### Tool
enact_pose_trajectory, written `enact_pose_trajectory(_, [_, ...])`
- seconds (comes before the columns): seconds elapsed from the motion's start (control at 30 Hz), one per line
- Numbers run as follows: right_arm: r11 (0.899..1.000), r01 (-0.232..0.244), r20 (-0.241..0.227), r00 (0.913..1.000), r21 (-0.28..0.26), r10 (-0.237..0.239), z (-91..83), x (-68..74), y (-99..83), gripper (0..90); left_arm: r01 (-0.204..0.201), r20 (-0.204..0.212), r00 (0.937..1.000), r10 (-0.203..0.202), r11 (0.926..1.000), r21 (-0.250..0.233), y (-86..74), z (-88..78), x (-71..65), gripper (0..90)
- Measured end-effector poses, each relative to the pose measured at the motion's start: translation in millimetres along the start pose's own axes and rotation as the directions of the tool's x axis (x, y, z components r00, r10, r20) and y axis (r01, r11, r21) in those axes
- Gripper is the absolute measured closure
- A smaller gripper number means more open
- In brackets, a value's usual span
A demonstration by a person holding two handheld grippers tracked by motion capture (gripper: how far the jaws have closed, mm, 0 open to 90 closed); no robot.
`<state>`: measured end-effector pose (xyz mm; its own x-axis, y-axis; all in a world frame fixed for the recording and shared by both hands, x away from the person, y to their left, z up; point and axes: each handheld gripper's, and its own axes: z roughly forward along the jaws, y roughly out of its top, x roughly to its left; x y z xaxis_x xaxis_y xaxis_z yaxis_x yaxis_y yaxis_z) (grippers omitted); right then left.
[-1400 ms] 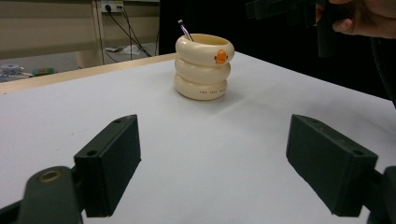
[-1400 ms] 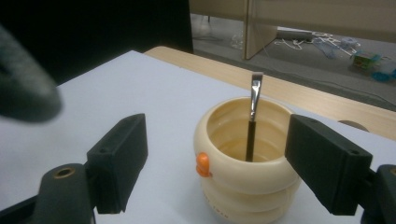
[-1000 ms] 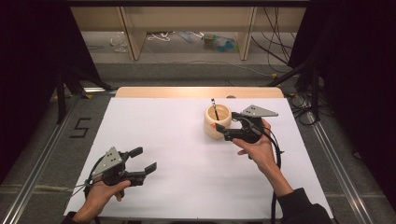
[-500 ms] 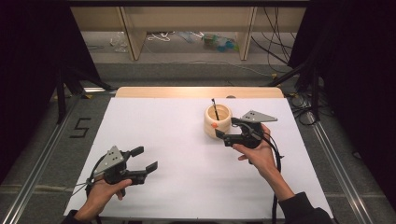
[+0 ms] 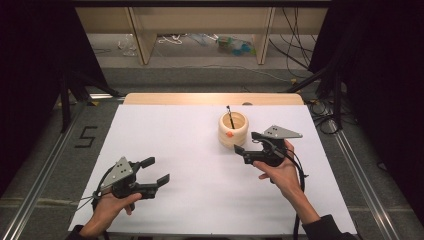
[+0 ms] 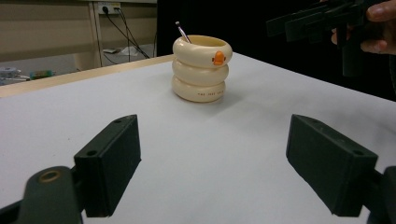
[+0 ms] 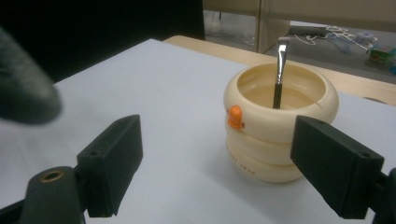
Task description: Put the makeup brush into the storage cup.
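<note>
1. Now I am holding my left gripper low at the near left part of the white table, with its jaws wide apart and nothing between them.
2. Farther in, I am holding my right gripper just beside the cream holder, on its near right side, jaws also wide open and empty.
3. In the right gripper view the cream holder is lying straight ahead and a little to the right, so my right hand is clearly the nearer one; the left is well apart from it.
4. Inside it a thin dark brush is standing, long axis nearly upright and leaning slightly, with its tip above the rim.
5. I am thinking the next grasp must come from above, along this axis.
</note>
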<state>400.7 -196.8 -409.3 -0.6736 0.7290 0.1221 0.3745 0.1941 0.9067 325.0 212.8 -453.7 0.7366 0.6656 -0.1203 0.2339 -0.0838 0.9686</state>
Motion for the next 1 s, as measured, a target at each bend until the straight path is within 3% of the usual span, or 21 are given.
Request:
enact_pose_trajectory(0.27, [1.0, 0.003, 0.002, 1.0, 0.0, -0.003, -3.7, 2.3, -5.2, 18.1, -0.002, 0.003, 1.0, 0.002, 1.0, 0.0, -0.4, 0.6, 1.5, 17.8])
enact_pose_trajectory(0.33, [1.0, -0.007, -0.011, 0.9999, 0.004, 0.007, -3.9, 3.6, -6.6, 18.2, 0.016, -0.004, 0.9999, -0.016, 0.9999, 0.001, -0.7, 0.1, 0.3, 17.8])
enact_pose_trajectory(0.63, [1.0, -0.002, -0.025, 0.9997, 0.013, 0.002, -6.6, 8.8, -12.6, 18.2, 0.002, -0.003, 1.0, -0.002, 1.0, -0.004, -0.5, -2.0, 0.3, 17.8])
enact_pose_trajectory(0.67, [1.0, -0.002, -0.03, 0.9996, -0.012, 0.002, -6.0, 9.3, -13.6, 18.2, 0.001, -0.003, 1.0, -0.001, 1.0, -0.003, -0.5, -1.9, 0.3, 17.8])
enact_pose_trajectory(1.0, [1.0, -0.012, -0.025, 0.9996, -0.022, 0.011, -19.6, 11.3, -21.2, 17.1, 0.0, -0.004, 1.0, 0.0, 1.0, -0.002, -0.5, -2.1, -0.1, 17.8])
